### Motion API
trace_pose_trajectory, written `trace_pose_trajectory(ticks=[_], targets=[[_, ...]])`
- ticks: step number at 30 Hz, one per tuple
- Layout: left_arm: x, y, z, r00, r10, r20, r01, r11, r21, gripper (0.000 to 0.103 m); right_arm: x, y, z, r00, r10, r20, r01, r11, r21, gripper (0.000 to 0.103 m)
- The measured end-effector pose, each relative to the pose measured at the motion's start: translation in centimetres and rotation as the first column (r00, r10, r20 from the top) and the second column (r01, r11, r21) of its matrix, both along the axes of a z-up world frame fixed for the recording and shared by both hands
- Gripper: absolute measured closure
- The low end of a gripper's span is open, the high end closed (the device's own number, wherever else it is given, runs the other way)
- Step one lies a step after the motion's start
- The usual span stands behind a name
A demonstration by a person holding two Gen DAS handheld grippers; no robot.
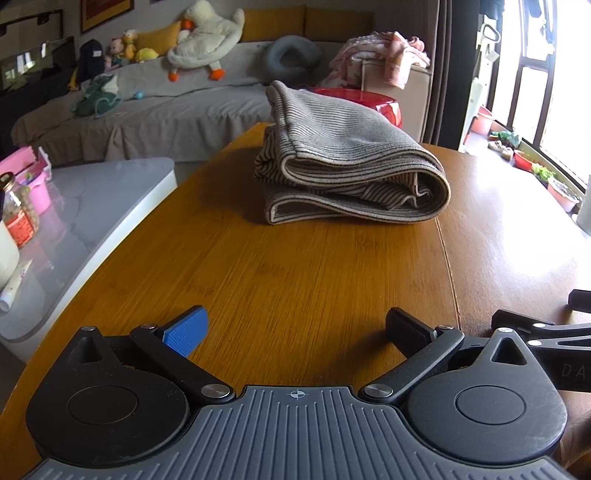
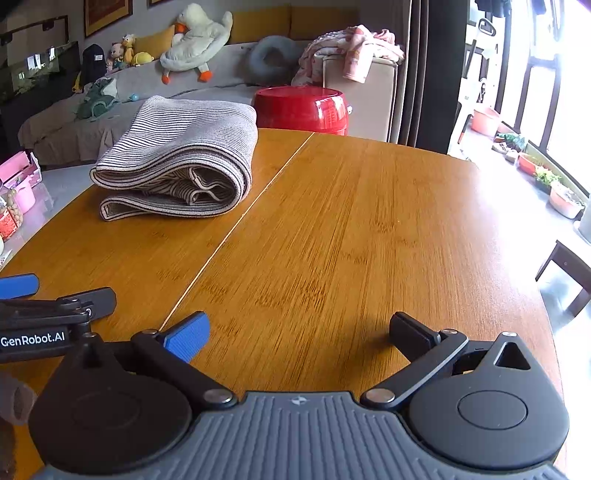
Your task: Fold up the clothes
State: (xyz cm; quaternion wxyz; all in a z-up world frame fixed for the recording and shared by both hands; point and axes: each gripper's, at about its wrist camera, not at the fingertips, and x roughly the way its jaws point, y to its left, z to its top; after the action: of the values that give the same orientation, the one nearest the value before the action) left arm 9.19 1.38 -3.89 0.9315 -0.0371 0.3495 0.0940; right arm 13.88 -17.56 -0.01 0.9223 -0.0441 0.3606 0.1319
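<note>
Left wrist view: I see the striped garment [image 1: 343,162] folded at 12 o'clock, soft and floppy; I'd pinch its hemmed edge. Left gripper [image 1: 295,332] and right gripper [image 2: 299,332] gape wide, holding nothing.

Definitely someone's living room at home. Far side has a long sofa [image 1: 155,107] under a grey cover with mustard cushions [image 1: 273,18] and a pile of soft toys, including a big white plush duck [image 1: 205,37]. There's a grey neck pillow [image 1: 290,55] on it too, and pink baby clothes [image 1: 380,55] dumped over a beige box at the right end. A red stool [image 2: 301,109] sits behind the wooden desk [image 2: 369,221]. Far right, tall windows [image 1: 546,74] with curtains [image 1: 439,66], plus plastic basins [image 2: 485,122] and potted plants [image 2: 546,177] along the sill. A jar of snacks [image 1: 18,214] sits on the low grey coffee table [image 1: 110,206] at left.
</note>
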Motion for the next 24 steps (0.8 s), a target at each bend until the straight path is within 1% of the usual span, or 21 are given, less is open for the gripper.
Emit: trace_pose_trajectory(ticks=[4,24], targets=[[0.03,-0.09,-0.02,1.0,0.002,0.0,-0.002,1.0,0.002,0.0,0.5,0.04,-0.02,1.0,0.004,0.0,-0.004,1.0,0.002,0.0],[0.03,-0.02,-0.08,1.0,0.003,0.005,-0.003,1.0,0.0,0.0,0.39,-0.13,-0.07,1.0,0.003,0.002,-0.003,1.0,0.009,0.0]])
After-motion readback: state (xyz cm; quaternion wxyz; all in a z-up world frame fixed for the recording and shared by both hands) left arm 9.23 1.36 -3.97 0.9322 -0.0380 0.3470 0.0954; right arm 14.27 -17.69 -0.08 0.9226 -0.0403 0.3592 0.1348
